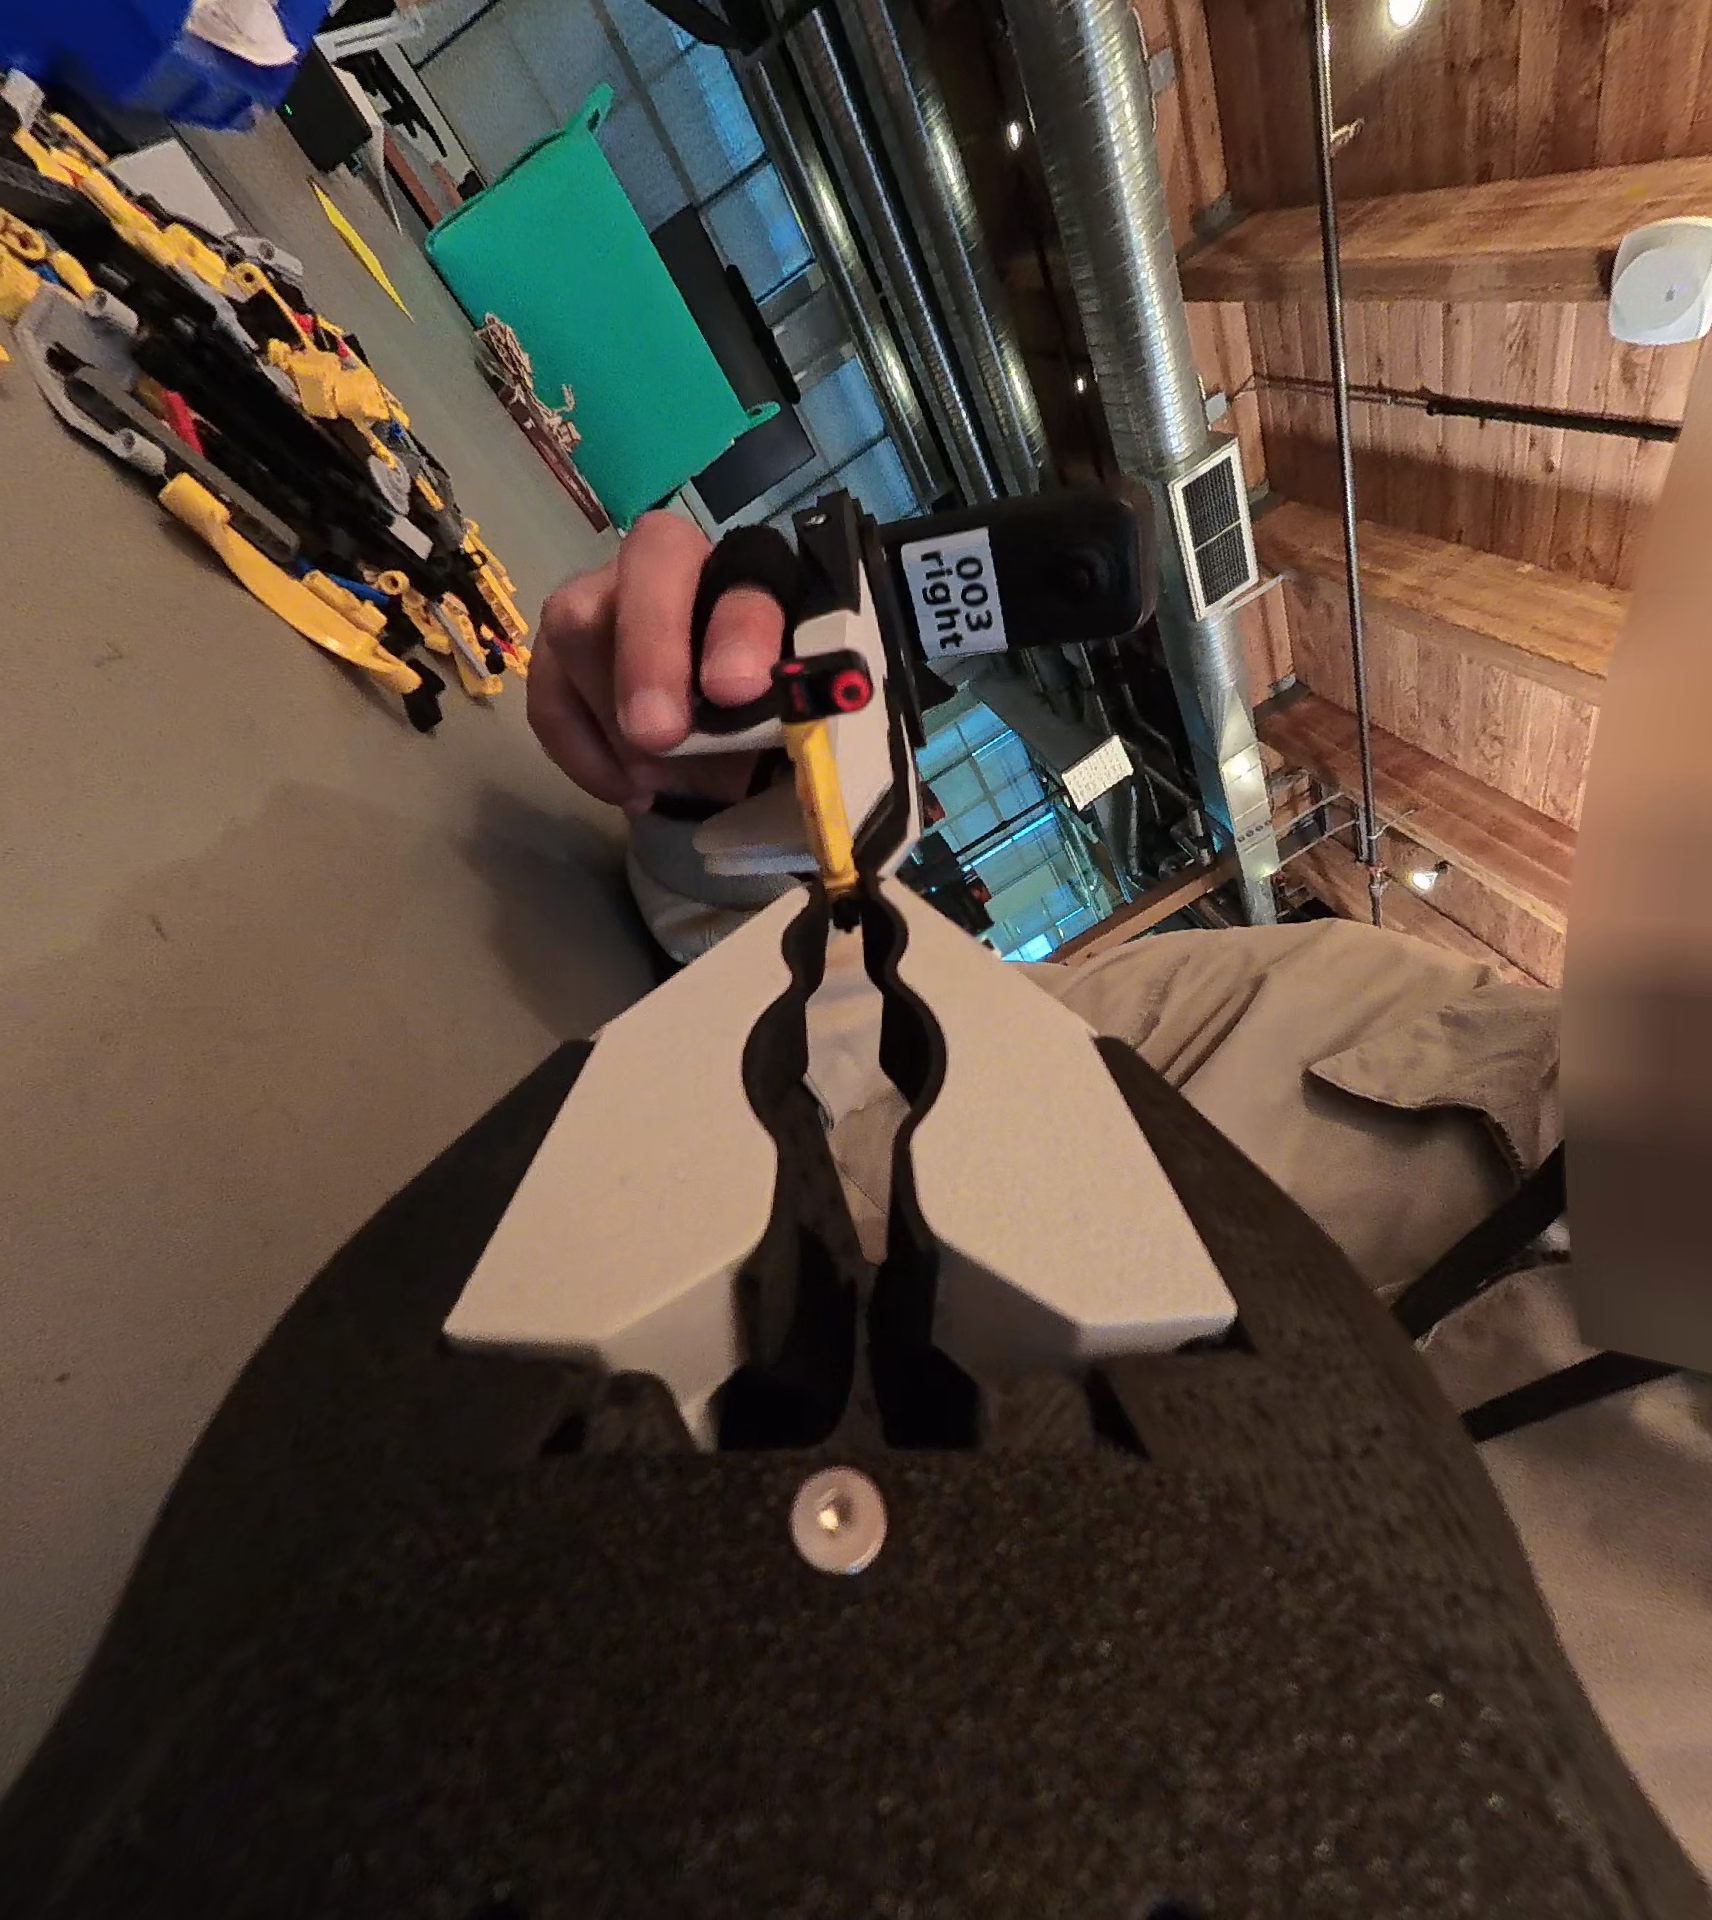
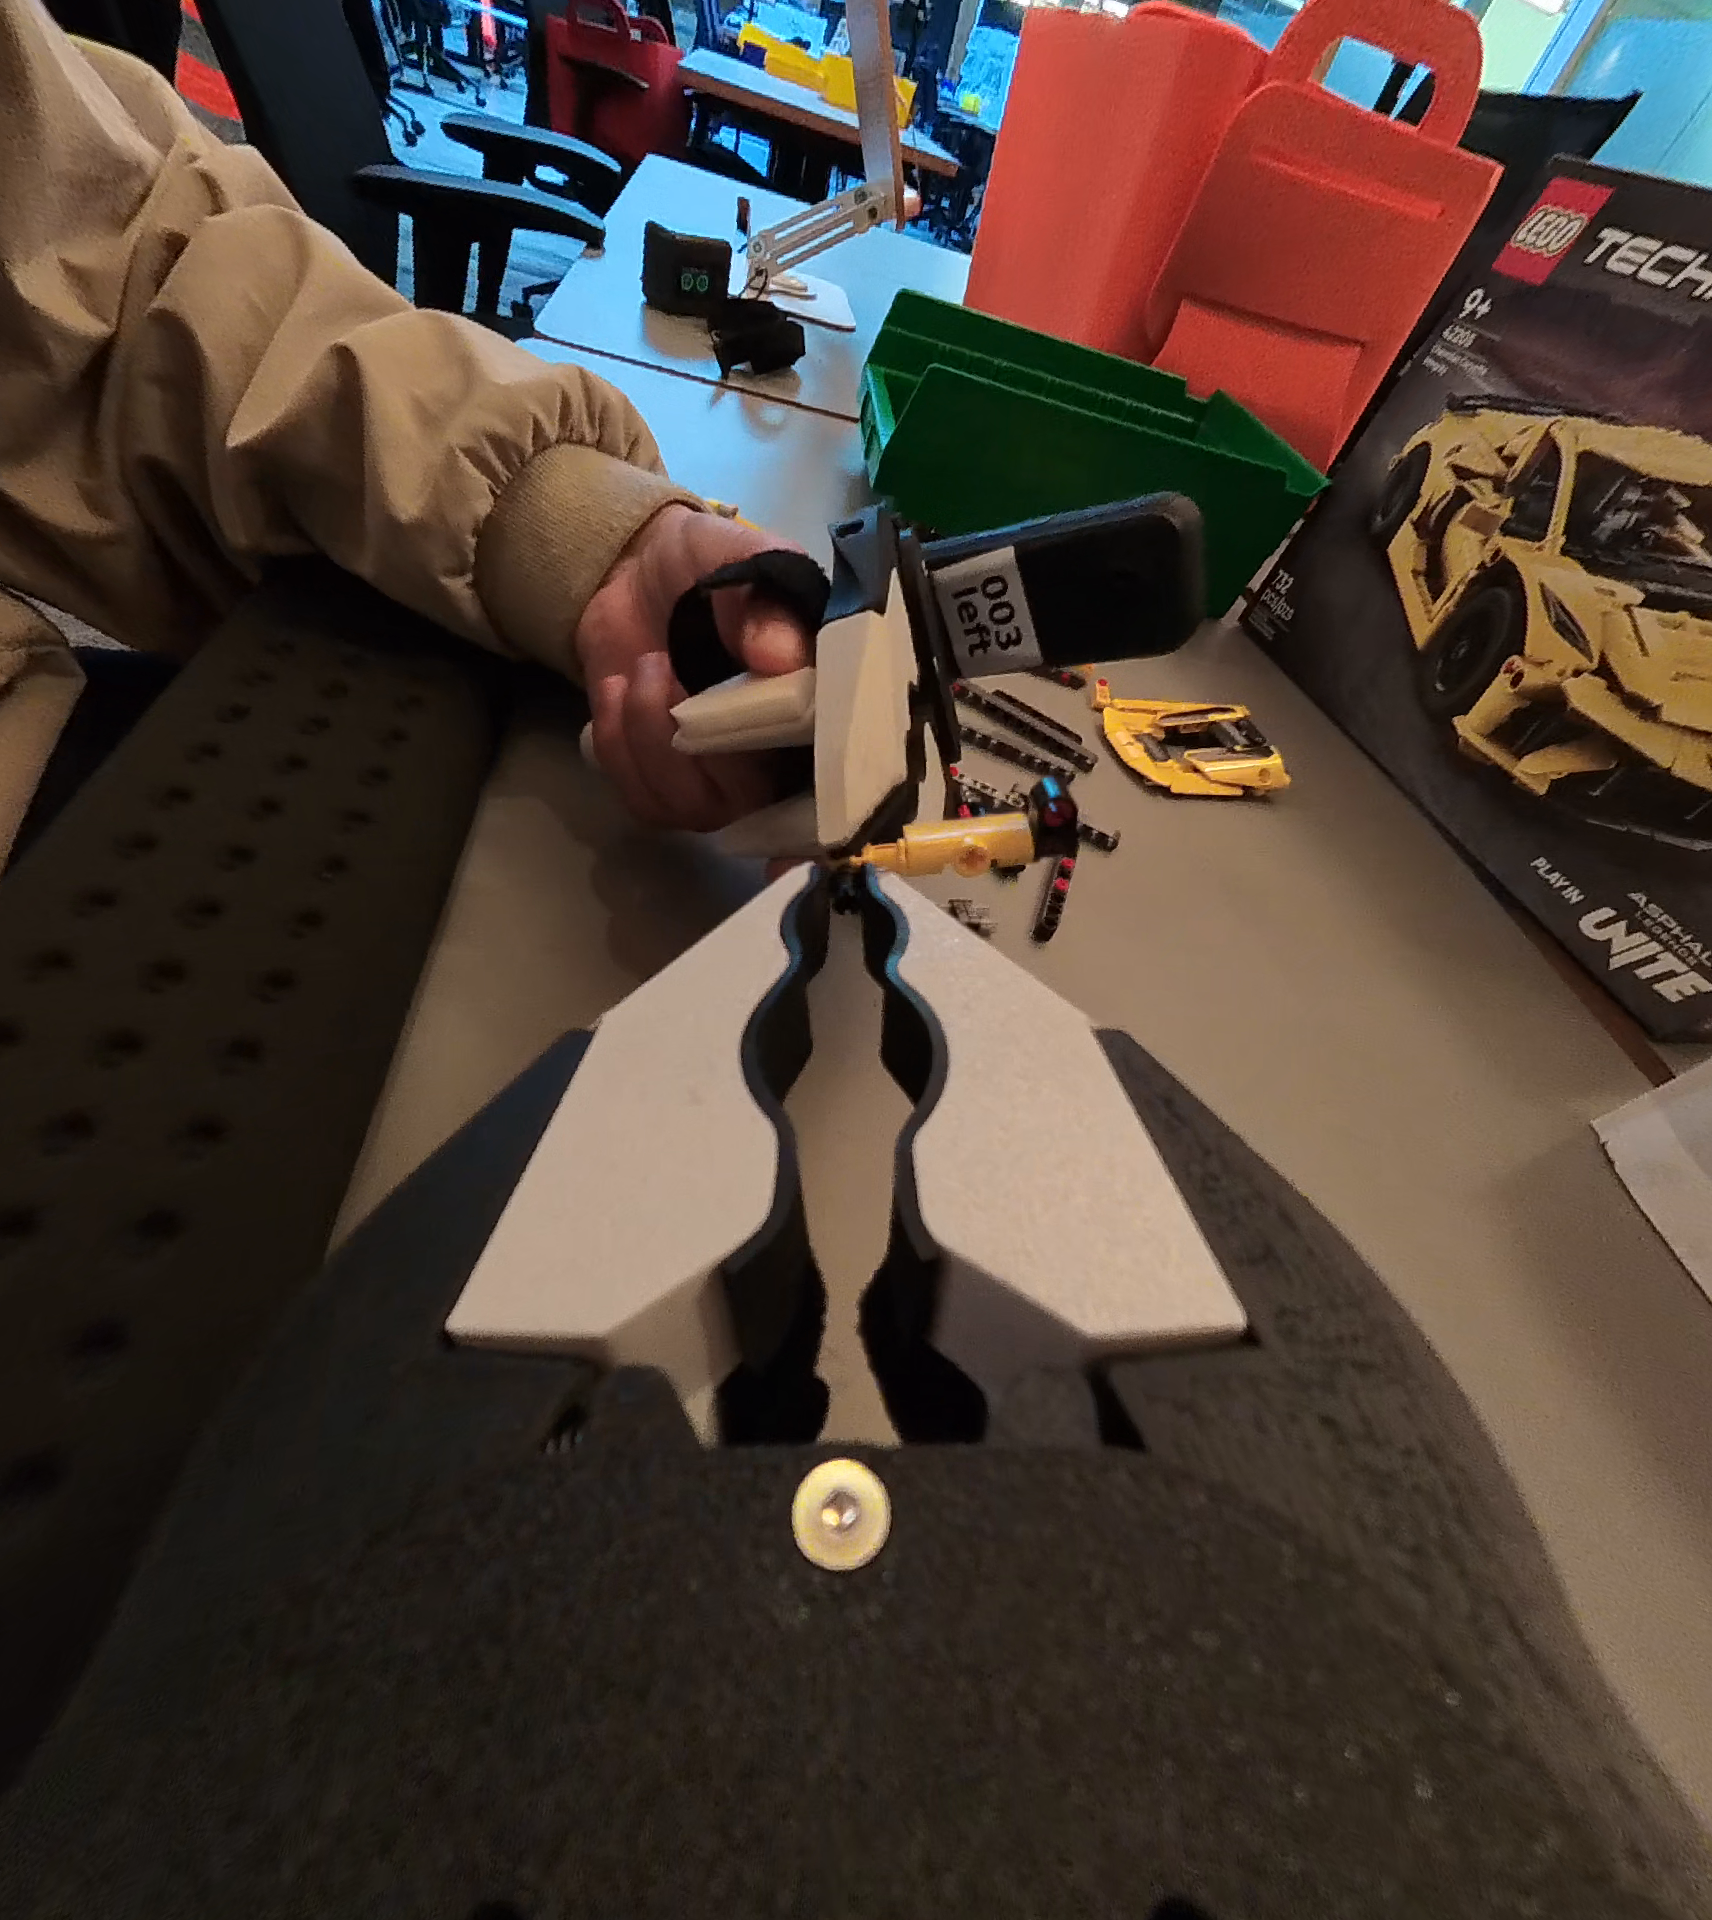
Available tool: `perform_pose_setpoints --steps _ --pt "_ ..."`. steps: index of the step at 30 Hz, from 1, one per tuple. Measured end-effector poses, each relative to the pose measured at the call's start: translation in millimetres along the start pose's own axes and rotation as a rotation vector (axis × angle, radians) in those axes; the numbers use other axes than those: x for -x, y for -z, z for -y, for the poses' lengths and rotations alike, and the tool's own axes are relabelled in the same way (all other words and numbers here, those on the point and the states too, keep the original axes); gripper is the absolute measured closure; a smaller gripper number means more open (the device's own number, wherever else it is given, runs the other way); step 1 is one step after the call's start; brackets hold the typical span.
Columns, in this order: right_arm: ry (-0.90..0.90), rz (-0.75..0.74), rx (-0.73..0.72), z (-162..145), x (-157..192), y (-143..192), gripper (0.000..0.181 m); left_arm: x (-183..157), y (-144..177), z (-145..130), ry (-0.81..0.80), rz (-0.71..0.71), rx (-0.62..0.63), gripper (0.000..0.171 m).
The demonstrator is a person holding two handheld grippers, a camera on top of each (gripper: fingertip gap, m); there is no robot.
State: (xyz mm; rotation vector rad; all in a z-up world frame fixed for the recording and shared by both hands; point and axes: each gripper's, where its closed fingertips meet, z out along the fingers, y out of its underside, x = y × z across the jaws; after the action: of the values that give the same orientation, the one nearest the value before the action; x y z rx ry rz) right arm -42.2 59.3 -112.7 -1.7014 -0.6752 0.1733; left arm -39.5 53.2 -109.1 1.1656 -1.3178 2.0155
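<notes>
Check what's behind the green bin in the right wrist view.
An orange bag stands directly behind the green bin, handle up. The bin covers the bag's base, so what it rests on can't be seen.

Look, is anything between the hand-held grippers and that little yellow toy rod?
Nothing visible does. The left hand-held gripper and right hand-held gripper both pinch the thin yellow plastic toy rod directly at one end.
</notes>
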Motion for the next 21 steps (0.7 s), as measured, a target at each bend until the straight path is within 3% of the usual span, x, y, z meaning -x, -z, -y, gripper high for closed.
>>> perform_pose_setpoints --steps 6,11,17,20,21 --pt "0.093 -0.049 -0.004 0 0 -1 0.176 -2 0 0 0.015 -0.018 -0.007 0.166" --pt "0.112 -0.026 0.011 1 0 0 0.177 -4 1 0 -0.134 0.056 0.032 0.166" --pt "0.107 -0.016 0.008 2 -2 2 0.177 -5 6 1 -0.188 0.092 0.046 0.166" --pt "-0.007 -0.163 -0.146 19 -38 60 0.178 -8 64 55 -0.160 0.117 -0.231 0.167" --pt "0.002 -0.234 -0.112 11 -50 75 0.177 -9 75 62 -0.188 0.137 -0.261 0.167"
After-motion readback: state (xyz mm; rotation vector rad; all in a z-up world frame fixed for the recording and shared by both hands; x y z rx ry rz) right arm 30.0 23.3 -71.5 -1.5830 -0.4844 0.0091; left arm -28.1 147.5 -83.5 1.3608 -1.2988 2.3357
